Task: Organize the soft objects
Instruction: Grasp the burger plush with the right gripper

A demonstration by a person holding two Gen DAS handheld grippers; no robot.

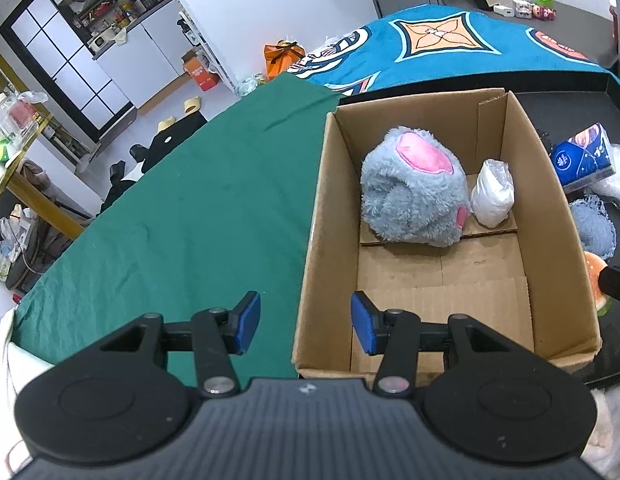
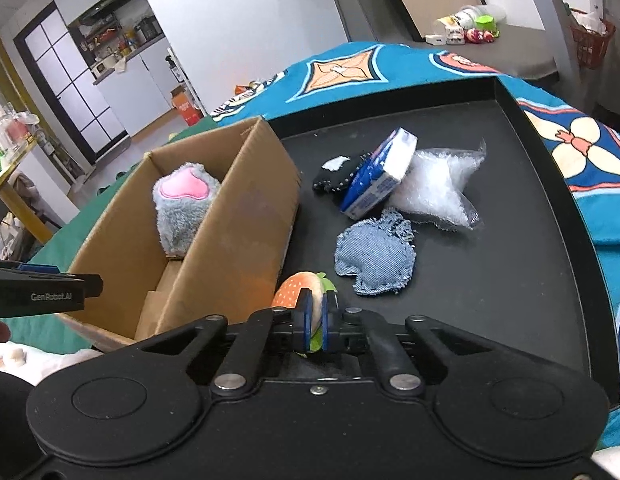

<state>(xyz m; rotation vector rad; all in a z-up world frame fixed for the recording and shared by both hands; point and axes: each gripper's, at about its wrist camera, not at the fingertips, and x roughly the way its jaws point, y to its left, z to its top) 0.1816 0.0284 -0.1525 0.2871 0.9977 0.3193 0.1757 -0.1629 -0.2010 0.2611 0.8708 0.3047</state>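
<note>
Right tool (image 2: pixel 315 322) is clamped on the plush burger (image 2: pixel 298 294), pads squeezing its edge hard, right next to the box (image 2: pixel 246 216) wall on the black tray (image 2: pixel 490 320). Left tool (image 1: pixel 306 322) hangs half open, nothing between the pads, straddling the box's near wall over the green cloth (image 1: pixel 182 208).

Already in the box: grey plush (image 1: pixel 414 188) with pink patches and a white bag (image 1: pixel 492 194), both at the far end. Near half of the floor is bare.

Still on the tray: denim pad (image 2: pixel 374 256), clear star cushion (image 2: pixel 438 184), blue tissue pack (image 2: pixel 384 174), dark item (image 2: pixel 338 178) behind it.

My read of the step: lift the burger and drop it in the box.
- Grip is on the rim only, so the toy may pivot or slip. Lift straight, no swinging.
- Clear the wall before moving across; it's close and would snag.
- Aim for the bare near half, release low.
- Left tool sits over that same spot, so shift it or use it to steady the box wall.

Readable text: "GenRobot.AI" on the left tool's side, seen from the right camera. Tissue pack print is too small to read.
</note>
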